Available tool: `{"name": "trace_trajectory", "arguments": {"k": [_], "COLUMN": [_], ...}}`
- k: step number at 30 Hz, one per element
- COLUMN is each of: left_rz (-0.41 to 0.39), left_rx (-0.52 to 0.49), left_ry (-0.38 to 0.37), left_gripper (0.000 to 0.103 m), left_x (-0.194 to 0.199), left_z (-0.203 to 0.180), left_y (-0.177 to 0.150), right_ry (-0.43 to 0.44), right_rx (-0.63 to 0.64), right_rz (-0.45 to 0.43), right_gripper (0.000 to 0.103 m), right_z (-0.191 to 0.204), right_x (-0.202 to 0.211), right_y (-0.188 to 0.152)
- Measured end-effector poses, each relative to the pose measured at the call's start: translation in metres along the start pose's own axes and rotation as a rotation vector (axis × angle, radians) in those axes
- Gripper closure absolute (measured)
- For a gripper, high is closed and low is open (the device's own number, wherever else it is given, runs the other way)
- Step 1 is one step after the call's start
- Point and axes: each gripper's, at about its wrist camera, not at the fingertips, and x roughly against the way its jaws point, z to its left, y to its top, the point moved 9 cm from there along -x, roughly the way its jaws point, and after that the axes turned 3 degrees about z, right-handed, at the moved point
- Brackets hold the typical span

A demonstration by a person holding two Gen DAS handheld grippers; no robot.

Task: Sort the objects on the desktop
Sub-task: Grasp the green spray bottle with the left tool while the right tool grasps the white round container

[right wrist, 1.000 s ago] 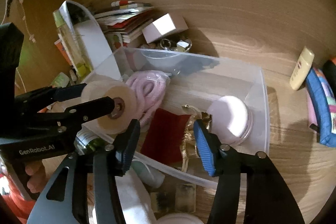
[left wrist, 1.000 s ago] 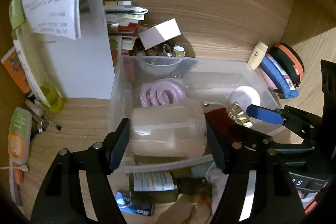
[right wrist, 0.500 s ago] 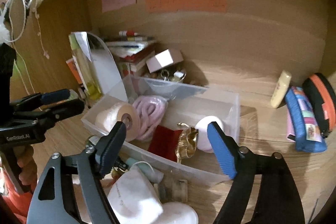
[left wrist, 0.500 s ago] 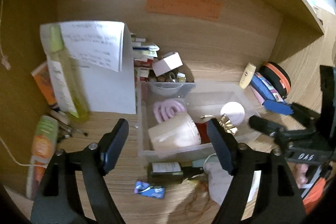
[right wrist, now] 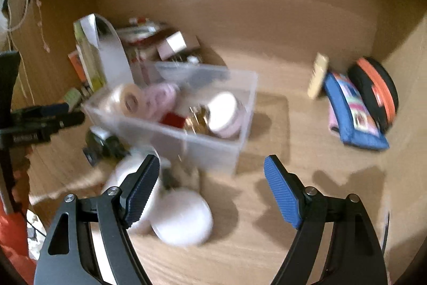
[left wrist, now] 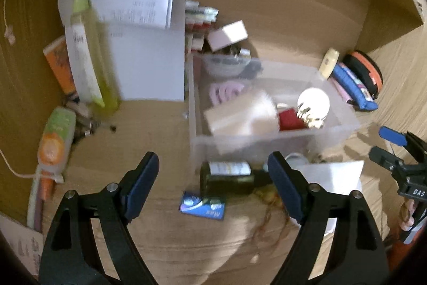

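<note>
Wooden desk, left gripper backed away, spread empty, tape roll apparently left in bin, right gripper likewise spread.

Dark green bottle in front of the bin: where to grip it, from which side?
The dark green bottle lies on its side against the clear bin's front wall, neck toward the right. Probably grip across the labelled body, coming from above with the open left gripper, one finger on the near side; the bin-side gap looks tight.
</note>
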Motion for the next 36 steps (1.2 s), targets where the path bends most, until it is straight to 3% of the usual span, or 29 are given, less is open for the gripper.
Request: {"name": "trace_trajectory", "arguments": {"k": [8,16,29,36], "left_rz": [0.095,0.150,0.219,0.212], "left_rx": [0.030,0.011,0.009,-0.040], "left_ry": [-0.014,-0.023,-0.112,-0.089], "left_gripper": [0.019,0.019,0.014,0.014], "left_x": [-0.025,-0.046,-0.070,-0.073], "left_z": [0.002,-0.009,-0.025,-0.032], "left_y": [-0.023,-0.029,-0.030,-0.035], "right_ry": [0.049,0.067,0.125,0.126], "right_rx": [-0.058,-0.005,0.042,0.053], "right_rz": [0.064,0.153,0.204,0.225], "right_gripper": [0.025,0.024,0.023,0.024], "right_z": [-0.010,0.002,0.019,0.024], "right_x": [-0.003,-0.019,-0.032,-0.042], "right_y": [-0.040,-0.067,-0.069,-0.069]}}
